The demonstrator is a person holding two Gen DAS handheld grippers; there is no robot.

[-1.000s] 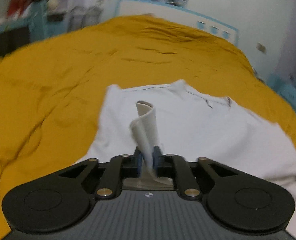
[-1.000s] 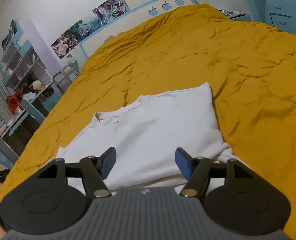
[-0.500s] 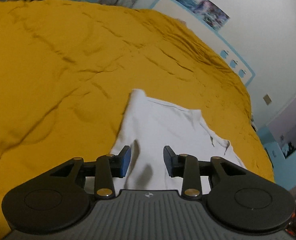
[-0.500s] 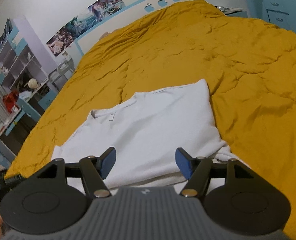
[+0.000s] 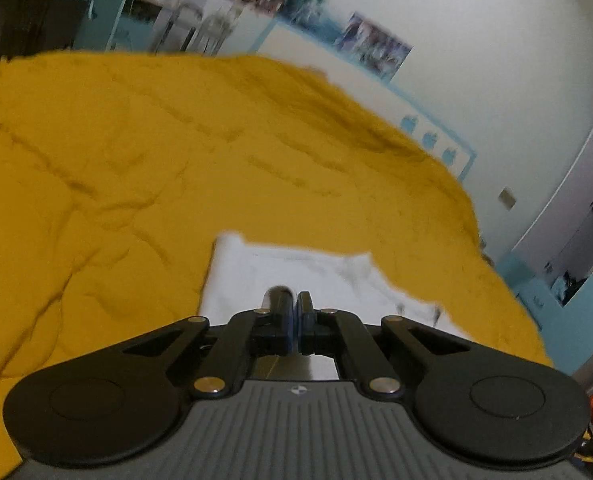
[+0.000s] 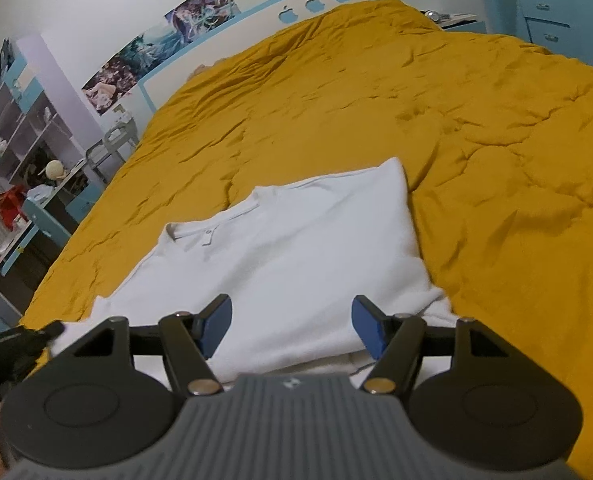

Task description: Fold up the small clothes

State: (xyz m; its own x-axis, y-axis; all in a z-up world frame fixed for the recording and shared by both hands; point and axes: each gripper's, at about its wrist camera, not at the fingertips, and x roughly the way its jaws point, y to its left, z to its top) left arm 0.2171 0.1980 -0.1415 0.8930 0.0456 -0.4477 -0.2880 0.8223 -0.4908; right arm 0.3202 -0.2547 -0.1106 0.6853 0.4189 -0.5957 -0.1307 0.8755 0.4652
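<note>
The white shirt [image 6: 296, 256] lies on the yellow bedspread [image 6: 476, 128]. Left gripper [image 5: 294, 312] is pressed together, seemingly empty; right gripper [image 6: 292, 320] spread. Pinch the 6 o'clock hem squarely (both layers).

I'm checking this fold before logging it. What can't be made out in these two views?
- Left gripper: motion blur hides whether cloth is pinched.
- White shirt: near hem hidden behind the right gripper body.
- Shirt's left sleeve: cut off by the left gripper's body in the right view.
</note>
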